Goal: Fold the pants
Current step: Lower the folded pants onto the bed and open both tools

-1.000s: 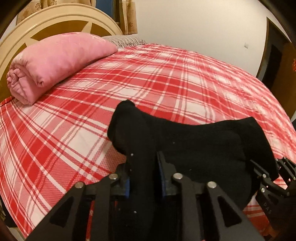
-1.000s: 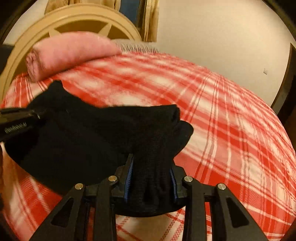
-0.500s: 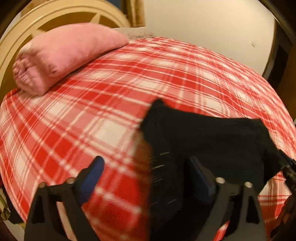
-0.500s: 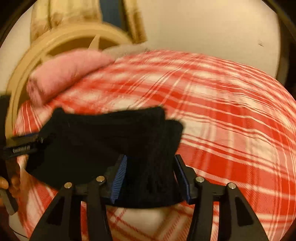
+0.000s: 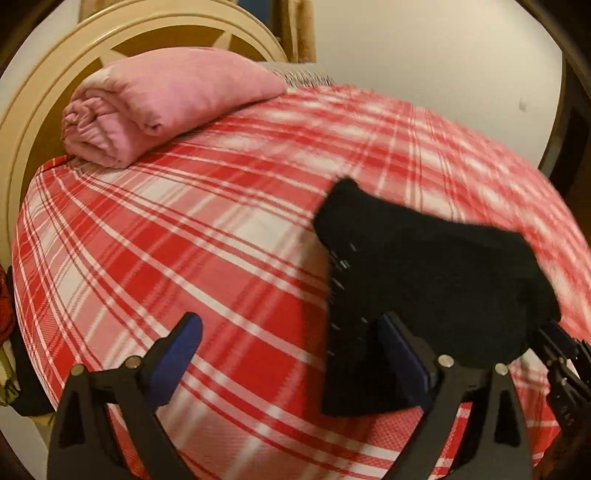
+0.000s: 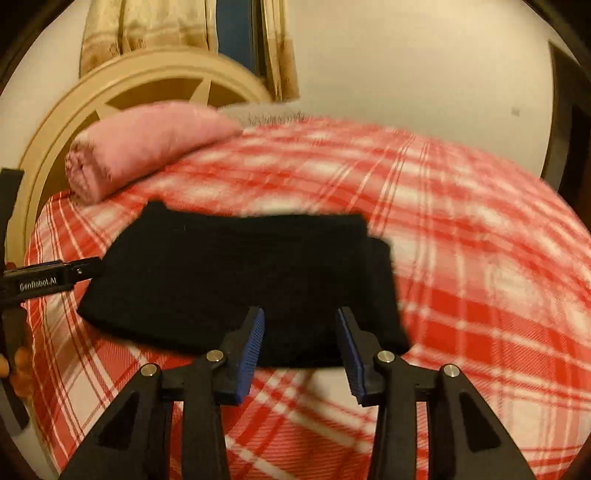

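The black pants [image 5: 424, 277] lie folded into a flat bundle on the red plaid bed [image 5: 184, 240]. My left gripper [image 5: 288, 332] stands wide open at the bundle's left end; the cloth's edge rests against its right finger, unpinched. In the right wrist view the pants [image 6: 240, 277] spread flat ahead of my right gripper [image 6: 301, 325]. Its jaws are closing, with the near edge of the bundle between the blue pads [image 6: 255, 332], which do not press on it. The left gripper [image 6: 55, 277] shows at the left of that view, by the pants' left end.
A rolled pink blanket [image 5: 166, 99] lies against the cream headboard [image 5: 37, 110] at the far left. Curtains [image 6: 147, 33] hang behind it. Plaid sheet stretches bare to the right of the pants [image 6: 480, 258]. A person's fingers [image 6: 14, 362] show at the left edge.
The left jaws opened wide and let go of the pants, sliding left. The right jaws loosened off the bunched cloth, and the pants now lie flat on the bed.
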Demonstrator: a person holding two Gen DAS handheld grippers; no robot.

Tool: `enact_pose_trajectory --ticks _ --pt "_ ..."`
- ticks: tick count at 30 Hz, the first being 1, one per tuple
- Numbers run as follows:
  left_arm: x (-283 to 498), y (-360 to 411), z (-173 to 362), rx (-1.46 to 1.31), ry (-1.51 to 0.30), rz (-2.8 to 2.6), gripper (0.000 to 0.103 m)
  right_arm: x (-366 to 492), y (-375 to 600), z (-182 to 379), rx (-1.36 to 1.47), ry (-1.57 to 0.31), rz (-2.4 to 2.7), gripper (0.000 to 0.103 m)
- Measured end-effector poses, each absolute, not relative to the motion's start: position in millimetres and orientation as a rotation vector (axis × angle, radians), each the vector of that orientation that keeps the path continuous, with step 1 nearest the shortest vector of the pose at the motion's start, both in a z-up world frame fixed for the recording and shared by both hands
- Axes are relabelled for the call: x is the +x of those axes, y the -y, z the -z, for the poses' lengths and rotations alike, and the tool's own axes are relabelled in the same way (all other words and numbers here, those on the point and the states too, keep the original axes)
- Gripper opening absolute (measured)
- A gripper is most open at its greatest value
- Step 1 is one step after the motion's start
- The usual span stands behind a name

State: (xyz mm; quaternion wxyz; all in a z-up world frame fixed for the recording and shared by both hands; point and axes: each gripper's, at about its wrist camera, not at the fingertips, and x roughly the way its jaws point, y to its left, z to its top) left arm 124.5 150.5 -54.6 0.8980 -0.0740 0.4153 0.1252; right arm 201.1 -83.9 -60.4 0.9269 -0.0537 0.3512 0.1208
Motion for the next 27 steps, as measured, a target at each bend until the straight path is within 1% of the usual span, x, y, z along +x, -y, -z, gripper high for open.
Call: enact_pose_trajectory --ticks 2,6,8,13,15,17,23,27 --pt "125.9 -147.9 61.1 -0.160 -0.879 -0.268 0.097 207.1 84.6 74.0 -0.095 -0.782 -0.239 0.043" --pt "124.2 -148.1 70.1 -0.175 -0.886 -0.287 0.099 212.1 93.2 76.9 -0.033 -0.813 -0.262 0.045" --pt "121.5 -146.8 68.9 -0.168 -0.887 -0.287 0.099 211.0 96.6 78.8 -0.012 -0.835 -0.263 0.049" --pt "109.0 -139.8 61.1 -0.132 -0.878 -0.262 0.098 190.3 106.3 78.1 0.109 -0.880 -0.246 0.050" --pt "99.2 -134.7 59.5 -0.139 -0.876 -0.234 0.098 173.8 111.1 77.7 0.179 -0.879 -0.245 0.054" --pt "90.1 -128.0 56.5 -0.132 -0.872 -0.210 0.098 158.4 115.8 76.3 0.224 -0.870 -0.242 0.061" --pt "50.1 -101.5 44.1 -0.074 -0.804 -0.149 0.098 105.5 121.9 71.8 0.290 -0.824 -0.217 0.062" --pt "26.7 -86.9 35.1 -0.040 -0.759 -0.133 0.098 78.4 117.2 63.7 0.252 -0.778 -0.210 0.062"
